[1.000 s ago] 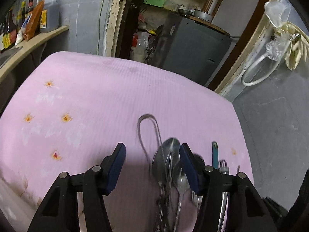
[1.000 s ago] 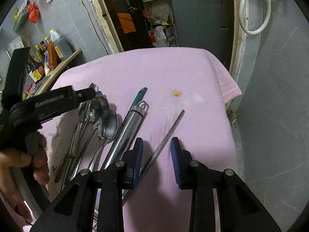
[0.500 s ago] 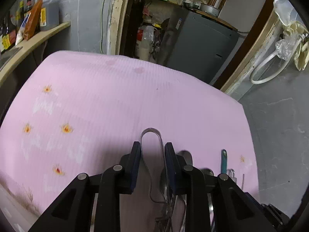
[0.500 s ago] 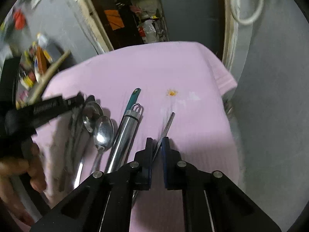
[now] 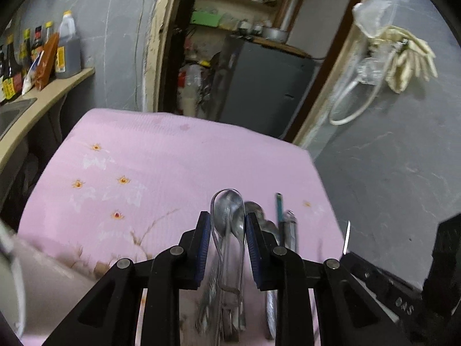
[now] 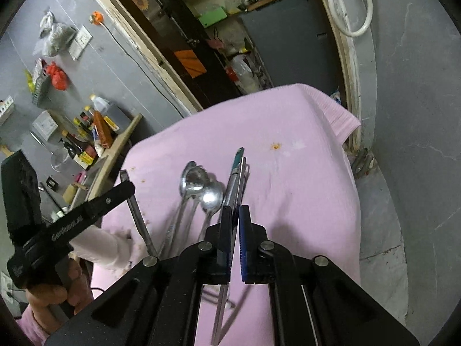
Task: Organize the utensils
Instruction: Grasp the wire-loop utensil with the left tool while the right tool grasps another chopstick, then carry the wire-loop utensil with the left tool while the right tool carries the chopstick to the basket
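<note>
Two grippers are working over the pink cloth at once. Left gripper is holding its jaws partly closed, pinching metal tongs across their two springy arms near the looped end; its jaws have just been closing onto them. From the right wrist view the tongs seem to be tilting up off the cloth, though blur is making that hard to confirm. Right gripper is sitting with jaws pressed almost together, nipping a thin flat metal rod partway along its length, its far tip pointing away over the cloth. Spoons are lying on the cloth just left of the rod, bowls away from the camera; a steel tool and a teal-handled piece are lying beside them. Handling judgement: everything here is looking light, stiff and slick, so polished steel is likely slipping or pivoting under the pads. Tongs are flexing under squeeze, so gripping near the loop, where the arms are stiffer, is seeming safest. Rod is narrow and prone to swinging, so holding nearer its middle is looking wise.
</note>
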Tool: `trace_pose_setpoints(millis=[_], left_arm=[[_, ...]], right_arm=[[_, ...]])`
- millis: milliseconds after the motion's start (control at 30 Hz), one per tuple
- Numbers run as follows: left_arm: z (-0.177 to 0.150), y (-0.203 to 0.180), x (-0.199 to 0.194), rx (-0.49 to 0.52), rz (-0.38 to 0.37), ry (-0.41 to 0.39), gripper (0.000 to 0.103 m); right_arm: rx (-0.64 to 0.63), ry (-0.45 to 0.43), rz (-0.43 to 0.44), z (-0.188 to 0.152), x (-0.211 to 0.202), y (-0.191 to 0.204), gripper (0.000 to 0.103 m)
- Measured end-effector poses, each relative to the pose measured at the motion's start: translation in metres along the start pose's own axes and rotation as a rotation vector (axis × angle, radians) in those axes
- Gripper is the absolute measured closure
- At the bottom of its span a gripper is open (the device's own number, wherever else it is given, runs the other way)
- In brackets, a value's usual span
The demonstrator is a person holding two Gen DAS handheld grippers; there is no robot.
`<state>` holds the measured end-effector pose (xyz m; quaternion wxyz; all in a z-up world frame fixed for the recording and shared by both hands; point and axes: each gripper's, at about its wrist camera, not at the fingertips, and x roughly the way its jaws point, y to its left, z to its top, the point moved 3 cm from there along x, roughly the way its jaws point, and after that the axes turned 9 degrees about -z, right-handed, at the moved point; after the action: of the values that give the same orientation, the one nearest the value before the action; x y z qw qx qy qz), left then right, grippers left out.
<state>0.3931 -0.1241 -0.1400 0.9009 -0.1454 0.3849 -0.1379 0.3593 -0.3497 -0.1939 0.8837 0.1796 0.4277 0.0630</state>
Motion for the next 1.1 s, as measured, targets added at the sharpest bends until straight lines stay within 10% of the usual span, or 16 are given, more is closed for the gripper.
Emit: trace_pose_setpoints(millis=[1100], left_arm=[[-0.043,-0.014,-0.119,0.259,-0.208,-0.024,0.08]], right_arm=[[-0.083,-0.275,-0.14,-0.077,-0.145,0.065,0.099]])
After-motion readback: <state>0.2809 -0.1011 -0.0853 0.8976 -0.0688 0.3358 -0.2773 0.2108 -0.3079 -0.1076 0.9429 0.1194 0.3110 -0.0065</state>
